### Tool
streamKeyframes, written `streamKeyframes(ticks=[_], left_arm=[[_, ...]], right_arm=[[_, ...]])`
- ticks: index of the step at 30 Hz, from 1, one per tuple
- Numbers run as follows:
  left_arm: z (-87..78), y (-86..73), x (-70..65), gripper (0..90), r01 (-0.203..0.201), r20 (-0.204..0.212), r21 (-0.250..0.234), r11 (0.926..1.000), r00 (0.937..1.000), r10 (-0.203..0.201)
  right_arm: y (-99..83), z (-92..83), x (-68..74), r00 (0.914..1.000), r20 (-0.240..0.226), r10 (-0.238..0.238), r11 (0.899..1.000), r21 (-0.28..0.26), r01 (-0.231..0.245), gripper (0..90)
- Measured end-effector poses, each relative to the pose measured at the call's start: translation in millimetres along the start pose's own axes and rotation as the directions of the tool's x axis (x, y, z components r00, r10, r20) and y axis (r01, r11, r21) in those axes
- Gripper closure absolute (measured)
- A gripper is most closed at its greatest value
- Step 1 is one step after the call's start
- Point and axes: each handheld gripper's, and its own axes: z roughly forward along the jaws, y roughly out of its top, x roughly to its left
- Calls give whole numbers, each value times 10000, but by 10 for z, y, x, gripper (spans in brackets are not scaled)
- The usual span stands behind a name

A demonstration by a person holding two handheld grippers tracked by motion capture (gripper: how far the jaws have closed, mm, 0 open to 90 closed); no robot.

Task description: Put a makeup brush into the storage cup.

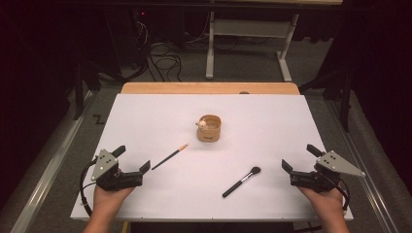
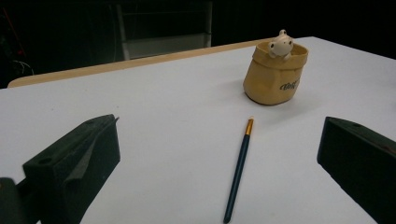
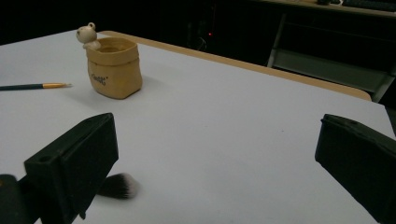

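Note:
A tan bag-shaped pot (image 1: 209,128) with a small bear figure on its rim stands upright mid-table; I also see the pot (image 2: 275,74) ahead of the left jaws and the pot (image 3: 113,69) to the left of the right jaws. A thin dark brush with a gold ferrule (image 1: 170,156) lies just right of my left gripper (image 1: 132,158), which is open and empty; the thin brush (image 2: 239,169) lies between its wide jaws. A black makeup brush (image 1: 241,181) lies left of my open, empty right gripper (image 1: 300,158). Its bristles (image 3: 120,185) peek from behind the left jaw.
A white sheet (image 1: 145,111) covers the table, with a wooden edge (image 1: 209,88) showing at the far side. Beyond it stand a white desk frame (image 1: 248,43) and cables on a dark floor. Both hands rest near the front edge.

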Motion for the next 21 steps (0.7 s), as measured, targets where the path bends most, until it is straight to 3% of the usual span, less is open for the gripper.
streamKeyframes(ticks=[10,21], left_arm=[[9,-8,-15,2,-220,-118,173,9996,9997,222],[2,-9,-2,2,-123,-104,93,9999,9999,124]], right_arm=[[-29,-15,-46,10000,23,23,10000,-30,-23,2],[-17,16,19,9999,-49,-139,9999,-17,139,3]])
